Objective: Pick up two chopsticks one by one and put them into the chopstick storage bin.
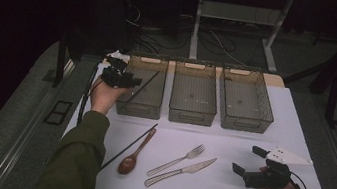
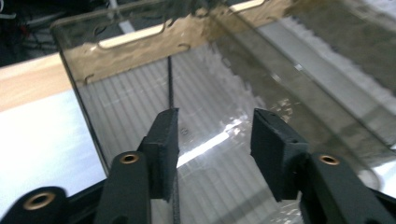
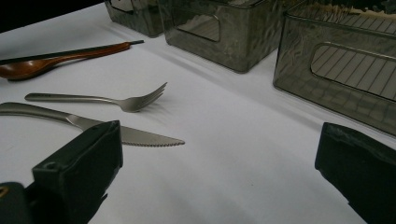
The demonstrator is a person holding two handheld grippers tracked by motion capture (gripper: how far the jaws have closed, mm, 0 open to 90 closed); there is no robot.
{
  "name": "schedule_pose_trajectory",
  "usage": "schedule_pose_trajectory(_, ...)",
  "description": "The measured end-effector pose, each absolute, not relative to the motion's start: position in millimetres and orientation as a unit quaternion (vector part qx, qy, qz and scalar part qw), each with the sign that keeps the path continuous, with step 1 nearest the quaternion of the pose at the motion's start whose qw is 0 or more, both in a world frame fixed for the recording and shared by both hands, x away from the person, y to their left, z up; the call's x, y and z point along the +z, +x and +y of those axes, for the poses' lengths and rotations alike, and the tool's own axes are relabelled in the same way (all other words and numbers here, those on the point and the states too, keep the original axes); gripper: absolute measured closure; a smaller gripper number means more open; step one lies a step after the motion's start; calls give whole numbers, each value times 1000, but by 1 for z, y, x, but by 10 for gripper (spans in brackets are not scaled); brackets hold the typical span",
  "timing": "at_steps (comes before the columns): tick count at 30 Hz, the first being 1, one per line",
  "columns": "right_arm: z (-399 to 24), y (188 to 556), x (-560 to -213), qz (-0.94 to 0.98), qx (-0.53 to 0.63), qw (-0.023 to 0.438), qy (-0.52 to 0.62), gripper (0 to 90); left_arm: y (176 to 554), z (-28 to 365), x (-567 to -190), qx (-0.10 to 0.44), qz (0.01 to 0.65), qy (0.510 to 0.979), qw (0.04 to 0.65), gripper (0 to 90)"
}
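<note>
- High view: the left gripper [image 1: 130,81] hangs over the near left edge of the leftmost bin [image 1: 143,86], held by the person's left hand [image 1: 102,95]. A black chopstick [image 1: 147,84] lies slanted inside that bin. A second chopstick [image 1: 128,146] rests on the white table [image 1: 243,186] beside a wooden spoon [image 1: 134,156], with a fork [image 1: 177,159] and a knife [image 1: 180,171] to their right. The right gripper [image 1: 247,162] rests low at the table's right side, jaws spread with nothing between them. A middle bin [image 1: 195,94] and a right bin [image 1: 246,100] stand beside the leftmost one.
- Left gripper view: the two black jaws stand parted over the ribbed floor of the leftmost bin [image 2: 116,107]. The chopstick [image 2: 171,88] runs along the inner face of the left jaw and on toward the bin's far wall; the other pad stands clear of it, so it is not pinched.
- Right gripper view: the jaws stand wide apart, holding nothing, above bare white table [image 3: 243,163]. Ahead lie the knife [image 3: 140,137], the fork [image 3: 121,101], the spoon [image 3: 51,61] and the second chopstick [image 3: 70,52], with the bins [image 3: 219,32] behind.
</note>
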State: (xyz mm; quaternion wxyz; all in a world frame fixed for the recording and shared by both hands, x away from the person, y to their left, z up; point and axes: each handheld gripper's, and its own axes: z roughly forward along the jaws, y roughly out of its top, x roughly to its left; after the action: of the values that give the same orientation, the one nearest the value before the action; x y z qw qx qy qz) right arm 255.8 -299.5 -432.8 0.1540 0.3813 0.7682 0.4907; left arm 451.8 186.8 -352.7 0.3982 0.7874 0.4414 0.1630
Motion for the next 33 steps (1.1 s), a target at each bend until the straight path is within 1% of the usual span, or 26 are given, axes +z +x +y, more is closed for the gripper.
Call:
schedule_pose_trajectory(8, -300, 256, -433, 767, 491, 155, 383, 2, 433, 182, -338, 162, 408, 793, 423, 381)
schedule_pose_trajectory(14, -299, 255, -433, 768, 493, 151, 381, 2, 412, 180, -331, 166, 387, 792, 442, 331)
schedule_pose_trajectory(16, -298, 256, -434, 769, 491, 157, 377, 1, 404, 181, -330, 163, 382, 791, 449, 313)
schedule_pose_trajectory(26, -300, 254, -431, 773, 497, 151, 366, 0, 368, 186, -340, 163, 366, 792, 461, 241)
schedule_pose_trajectory(33, -297, 256, -435, 790, 473, 147, 361, 0, 346, 186, -351, 159, 357, 796, 463, 221)
